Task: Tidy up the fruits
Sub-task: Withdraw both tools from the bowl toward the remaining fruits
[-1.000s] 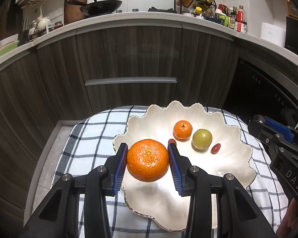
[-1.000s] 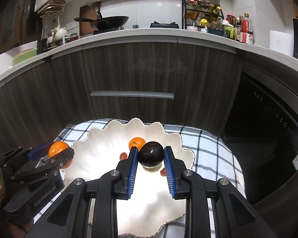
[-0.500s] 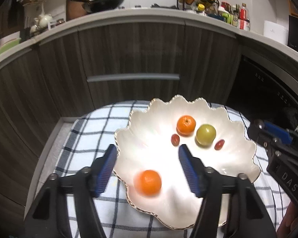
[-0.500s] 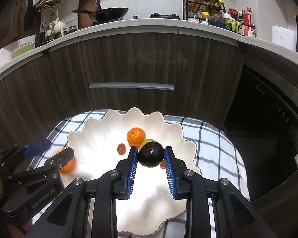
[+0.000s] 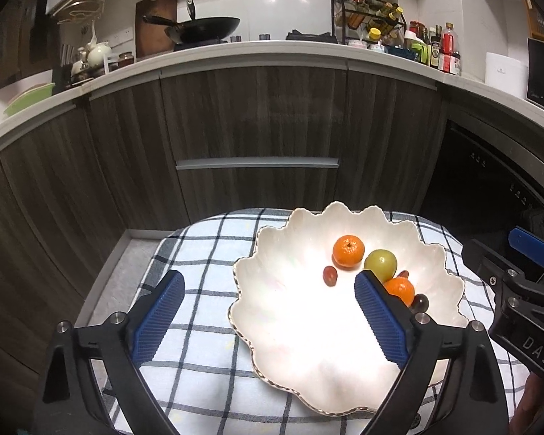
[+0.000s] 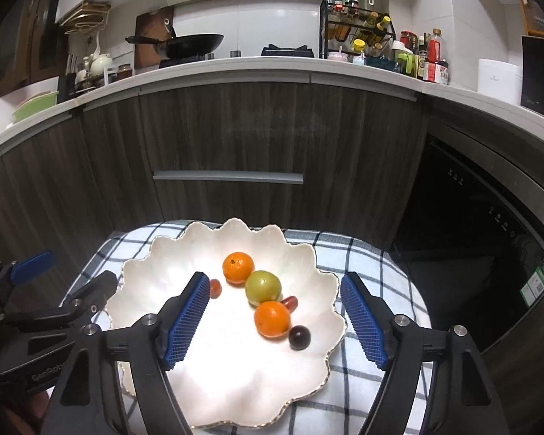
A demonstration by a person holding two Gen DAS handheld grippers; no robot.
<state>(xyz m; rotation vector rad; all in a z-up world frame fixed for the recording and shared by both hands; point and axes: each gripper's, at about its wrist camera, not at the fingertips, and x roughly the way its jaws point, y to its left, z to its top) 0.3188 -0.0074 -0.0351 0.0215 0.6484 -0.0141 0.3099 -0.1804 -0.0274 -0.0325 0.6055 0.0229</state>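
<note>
The left hand-held gripper (image 5: 268,317) is hanging wide open over the near left rim of the white scalloped ceramic dish (image 6: 141,275), its jaws having just been opening, with nothing between its blue ribbed pads. The right hand-held gripper (image 6: 275,317) is also standing open with its jaws having just been opening; the nearer orange mandarin (image 6: 272,318) and the small dark purple plum (image 6: 300,336) are lying in the dish beyond its pads, untouched by either. Judging by this, the release step is finishing, and doing it well is calling for each gripper to be drawn up and back with the jaws kept wide, so that no pad is nudging the round fruit, which is likely to roll on the smooth glazed surface. The dish is sitting on a blue-and-white checked cloth (image 5: 206,253) and is holding, in a loose curved row, a farther orange mandarin (image 6: 238,267), a yellow-green round fruit (image 6: 263,286) touching it, two small red oval fruits, one (image 6: 214,287) left of the row and one (image 6: 289,302) at its right, then the nearer mandarin and the plum side by side. No fruit is showing on the cloth outside the dish.
</note>
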